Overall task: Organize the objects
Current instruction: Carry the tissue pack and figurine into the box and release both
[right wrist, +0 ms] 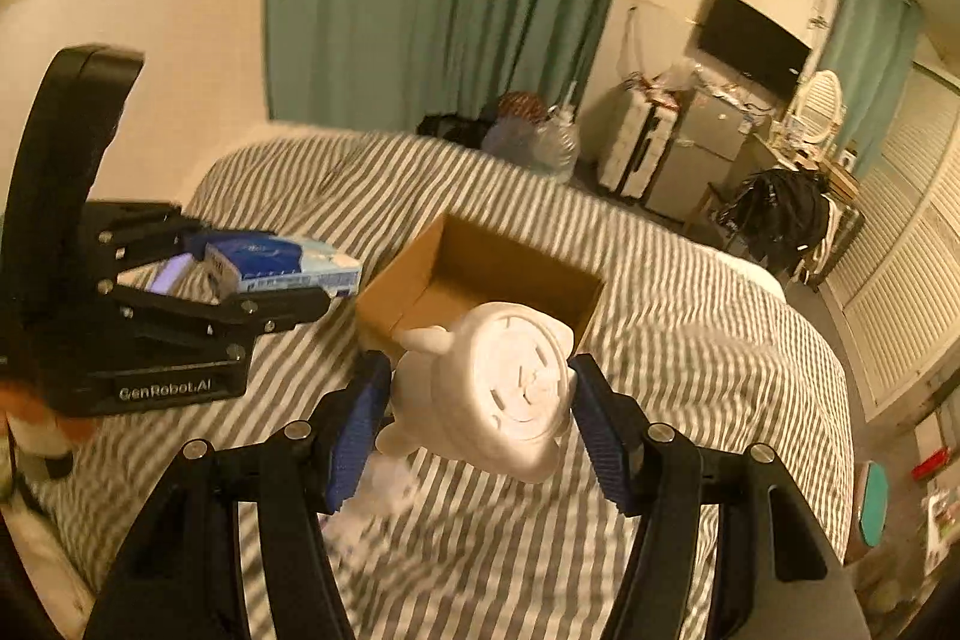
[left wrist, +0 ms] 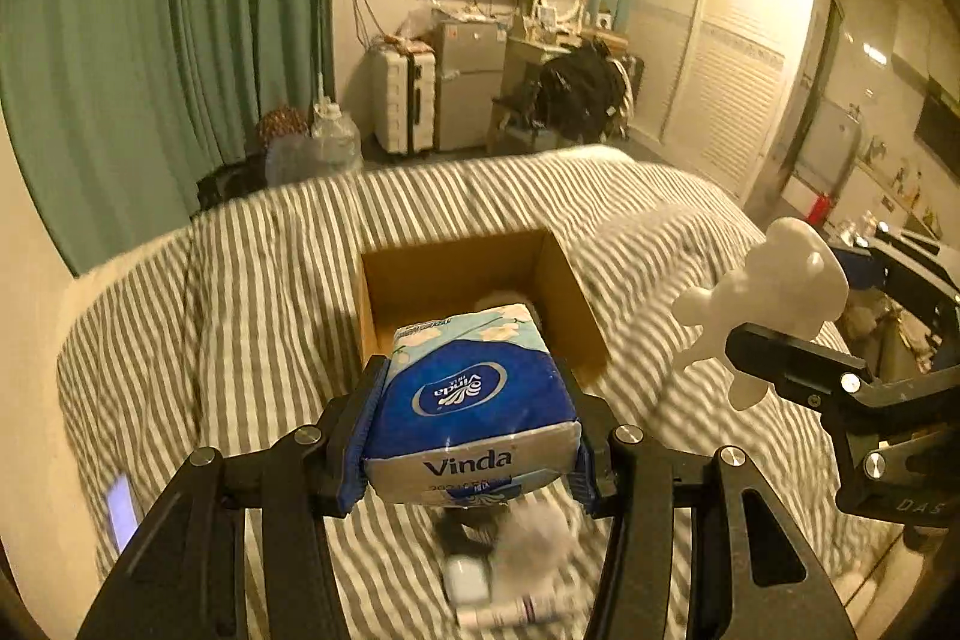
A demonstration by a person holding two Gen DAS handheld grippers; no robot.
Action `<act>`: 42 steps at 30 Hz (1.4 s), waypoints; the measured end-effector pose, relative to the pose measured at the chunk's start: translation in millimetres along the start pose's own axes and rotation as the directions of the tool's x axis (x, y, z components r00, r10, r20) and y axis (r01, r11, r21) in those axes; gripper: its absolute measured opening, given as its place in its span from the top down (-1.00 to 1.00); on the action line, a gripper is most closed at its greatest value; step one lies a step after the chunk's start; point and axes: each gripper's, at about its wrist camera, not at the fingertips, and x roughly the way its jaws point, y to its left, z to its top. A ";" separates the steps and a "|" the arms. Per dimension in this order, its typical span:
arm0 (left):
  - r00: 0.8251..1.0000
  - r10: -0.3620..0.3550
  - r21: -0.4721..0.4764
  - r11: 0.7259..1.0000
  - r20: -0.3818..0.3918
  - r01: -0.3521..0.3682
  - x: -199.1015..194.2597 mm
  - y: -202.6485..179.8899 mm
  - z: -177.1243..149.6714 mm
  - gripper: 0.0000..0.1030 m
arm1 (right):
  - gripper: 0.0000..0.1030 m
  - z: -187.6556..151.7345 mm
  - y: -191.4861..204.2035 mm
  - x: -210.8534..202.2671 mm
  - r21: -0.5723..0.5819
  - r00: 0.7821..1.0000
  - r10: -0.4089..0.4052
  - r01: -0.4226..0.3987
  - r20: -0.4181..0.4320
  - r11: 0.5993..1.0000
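Note:
My left gripper point(left wrist: 474, 430) is shut on a blue Vinda tissue pack point(left wrist: 471, 403) and holds it above the bed, just short of an open cardboard box point(left wrist: 558, 292). The pack also shows in the right wrist view point(right wrist: 282, 259). My right gripper point(right wrist: 477, 421) is shut on a white plastic figurine point(right wrist: 498, 388) and holds it above the bed in front of the box point(right wrist: 420, 280). The figurine shows at the right of the left wrist view point(left wrist: 774, 298). Something white lies inside the box, mostly hidden by the pack.
The box sits on a grey-and-white striped bed point(left wrist: 270, 280). Small white items point(left wrist: 510, 580) lie on the bed under my left gripper. A lit phone point(left wrist: 123, 511) lies at the bed's left edge. Beyond the bed stand a suitcase point(left wrist: 405, 100), a small fridge and a wardrobe.

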 end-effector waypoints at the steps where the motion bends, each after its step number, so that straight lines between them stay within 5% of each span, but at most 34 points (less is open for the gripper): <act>1: 1.000 -0.001 -0.009 1.000 -0.003 0.001 6.7 2.6 9.8 -0.02 | -0.19 7.0 -5.9 5.0 0.017 1.000 -0.005 0.005 0.007 1.000; 5: 0.999 -0.054 -0.067 0.996 -0.002 0.054 37.5 17.3 43.6 -0.02 | -0.19 44.4 -30.4 40.6 0.078 1.000 -0.001 0.001 -0.002 0.997; 12: 0.999 -0.004 -0.054 0.999 -0.042 0.001 126.6 33.1 53.6 -0.02 | -0.18 75.0 -54.8 116.6 0.118 1.000 -0.012 0.015 -0.020 0.993; 18: 0.992 -0.009 -0.064 0.998 -0.130 0.001 191.7 47.4 28.3 -0.02 | -0.19 70.7 -73.3 195.8 0.165 0.996 0.014 0.001 -0.090 0.986; 26: 0.992 0.000 0.004 1.000 -0.128 0.000 236.9 44.5 8.9 -0.02 | -0.19 45.7 -79.6 268.9 0.187 0.988 0.044 -0.016 -0.145 0.982; 31: 0.987 0.002 0.012 1.000 -0.158 -0.001 246.9 43.0 2.2 -0.09 | -0.20 34.6 -83.3 281.5 0.208 0.986 0.070 -0.038 -0.150 0.977; 33: 0.987 -0.004 -0.003 1.000 -0.161 0.004 244.4 42.2 2.1 -0.29 | -0.20 33.6 -84.1 275.7 0.218 0.989 0.063 -0.033 -0.134 0.975; 36: 0.990 -0.015 -0.020 1.000 -0.143 0.013 233.9 40.4 5.5 -0.71 | -0.48 33.8 -84.1 261.9 0.245 0.992 0.063 -0.036 -0.105 0.969; 42: 0.998 0.028 -0.006 1.000 -0.048 -0.029 180.4 33.2 30.5 -0.89 | -0.84 46.3 -92.6 217.7 0.286 0.998 0.021 -0.005 -0.052 0.958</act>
